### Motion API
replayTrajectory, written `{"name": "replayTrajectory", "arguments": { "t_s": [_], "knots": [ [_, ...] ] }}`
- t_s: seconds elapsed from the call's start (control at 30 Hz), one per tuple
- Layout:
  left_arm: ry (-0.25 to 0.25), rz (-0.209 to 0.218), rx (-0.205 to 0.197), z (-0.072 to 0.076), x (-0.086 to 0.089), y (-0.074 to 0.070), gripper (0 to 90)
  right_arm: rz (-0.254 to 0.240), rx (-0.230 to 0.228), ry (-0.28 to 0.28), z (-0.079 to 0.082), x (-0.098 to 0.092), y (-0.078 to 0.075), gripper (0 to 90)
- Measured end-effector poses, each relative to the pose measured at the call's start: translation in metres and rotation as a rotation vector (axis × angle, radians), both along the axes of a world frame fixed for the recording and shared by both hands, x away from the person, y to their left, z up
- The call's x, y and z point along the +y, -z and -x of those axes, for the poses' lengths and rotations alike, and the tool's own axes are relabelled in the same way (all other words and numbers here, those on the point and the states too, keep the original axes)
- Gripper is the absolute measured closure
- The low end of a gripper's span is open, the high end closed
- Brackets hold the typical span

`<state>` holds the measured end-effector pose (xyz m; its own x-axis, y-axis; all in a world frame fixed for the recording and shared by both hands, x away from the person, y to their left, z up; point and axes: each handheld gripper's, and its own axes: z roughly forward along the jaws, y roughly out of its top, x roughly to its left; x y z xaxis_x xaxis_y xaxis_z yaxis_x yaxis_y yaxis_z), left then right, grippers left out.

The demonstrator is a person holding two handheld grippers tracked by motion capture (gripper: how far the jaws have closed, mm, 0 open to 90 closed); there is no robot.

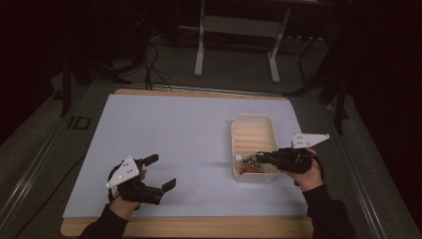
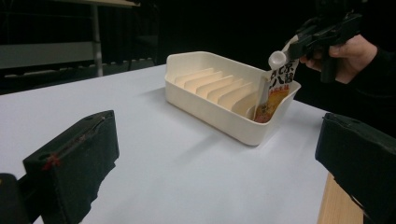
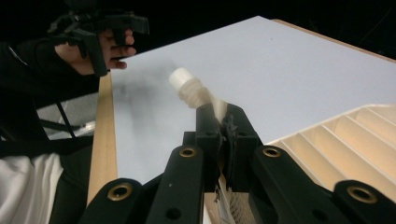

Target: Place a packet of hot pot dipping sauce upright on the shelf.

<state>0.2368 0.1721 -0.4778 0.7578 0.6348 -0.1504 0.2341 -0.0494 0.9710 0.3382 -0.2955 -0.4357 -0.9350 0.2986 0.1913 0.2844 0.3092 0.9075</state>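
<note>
A: Item: pouch (image 2: 276, 86). Location?
B: Upright in the near end slot of the rack (image 2: 219, 100), spout (image 3: 183, 79) up, long axis vertical.
A: Holder?
B: Right gripper (image 1: 262, 158), jaws clamped on its top edge from the rack's right side.
A: Left gripper (image 1: 161, 172)?
B: Jaws apart, empty, well apart on the table (image 1: 184, 129).
</note>
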Motion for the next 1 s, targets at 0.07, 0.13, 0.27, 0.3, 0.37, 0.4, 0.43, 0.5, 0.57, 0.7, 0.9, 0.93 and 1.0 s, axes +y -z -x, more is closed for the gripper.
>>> {"name": "replayTrajectory", "arguments": {
  "t_s": [0.07,0.13,0.27,0.3,0.37,0.4,0.43,0.5,0.57,0.7,0.9,0.93,1.0],
  "knots": [
    [0.004,0.001,0.001,0.0,0.0,0.0,0.0,0.0,0.001,0.006,0.001,-0.003,0.001,84.9],
    [0.01,0.003,0.005,-0.001,-0.001,0.001,0.0,0.001,0.027,0.029,0.003,-0.008,0.003,82.9],
    [0.019,0.001,0.006,-0.001,-0.002,0.001,0.0,0.006,0.02,0.054,0.008,-0.014,0.003,75.7],
    [0.017,-0.001,0.005,-0.001,-0.002,0.001,0.0,0.004,0.018,0.059,0.009,-0.015,0.002,74.8],
    [0.018,0.008,0.009,-0.001,-0.002,0.001,0.0,0.017,0.012,0.074,0.011,-0.013,-0.001,70.6],
    [0.018,0.005,0.011,-0.001,-0.002,0.001,0.0,0.018,0.004,0.079,0.012,-0.012,-0.004,67.8],
    [0.019,0.002,0.01,-0.001,-0.002,0.001,0.0,0.018,-0.011,0.085,0.012,-0.011,-0.007,64.2],
    [0.024,0.004,0.013,-0.001,-0.002,0.001,0.0,0.017,-0.034,0.101,0.014,-0.008,-0.015,55.6],
    [0.028,0.008,0.009,-0.001,-0.003,0.001,0.0,0.015,-0.051,0.115,0.015,-0.004,-0.022,51.3],
    [0.029,0.009,0.013,0.0,-0.003,0.001,0.0,0.007,-0.086,0.119,0.019,0.007,-0.036,44.8],
    [0.03,0.003,0.014,0.0,-0.004,0.001,0.0,-0.019,-0.126,0.097,0.025,0.021,-0.049,36.9],
    [0.034,-0.007,0.012,0.0,-0.004,0.001,0.0,-0.027,-0.131,0.079,0.028,0.034,-0.055,28.6],
    [0.035,-0.013,0.012,0.0,-0.005,0.002,0.0,-0.032,-0.125,0.063,0.03,0.044,-0.058,23.9]
  ]
}}
